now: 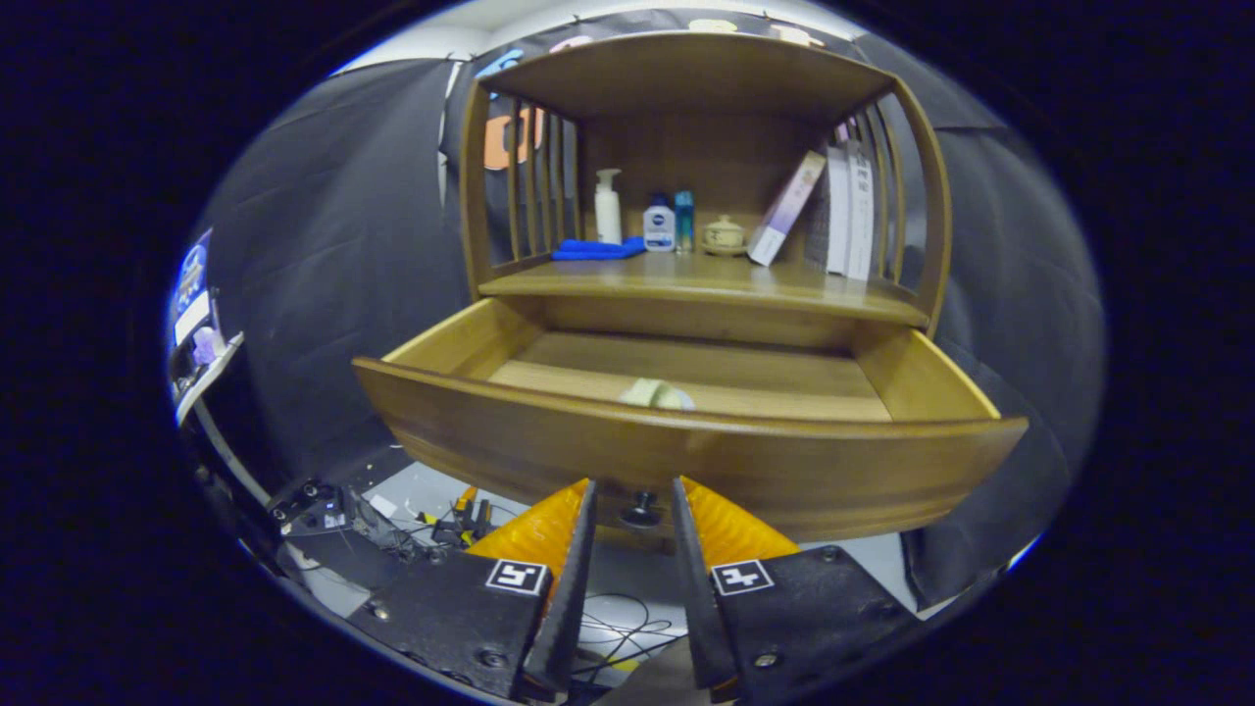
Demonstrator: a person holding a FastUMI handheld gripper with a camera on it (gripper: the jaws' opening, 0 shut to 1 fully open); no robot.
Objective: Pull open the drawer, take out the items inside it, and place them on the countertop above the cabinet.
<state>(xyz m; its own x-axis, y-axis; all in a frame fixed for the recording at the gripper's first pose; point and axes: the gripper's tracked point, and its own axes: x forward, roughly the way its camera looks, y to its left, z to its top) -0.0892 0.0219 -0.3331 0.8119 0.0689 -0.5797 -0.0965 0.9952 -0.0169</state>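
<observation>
The wooden drawer (686, 456) of the cabinet stands pulled out toward me. A pale, rounded item (655, 394) lies inside it near the front, its lower part hidden behind the drawer front. The small dark knob (642, 508) hangs under the drawer front, between my fingertips. My gripper (632, 482) is open, with a gap on each side of the knob, and it sits just below the drawer front. The countertop (706, 282) above the drawer is the wooden shelf surface.
On the countertop stand a white pump bottle (608, 206), a small white bottle (659, 226), a blue tube (683, 221), a lidded jar (724, 235), a folded blue cloth (596, 250) and leaning books (833, 211). Cables and gear (392, 520) lie on the floor below.
</observation>
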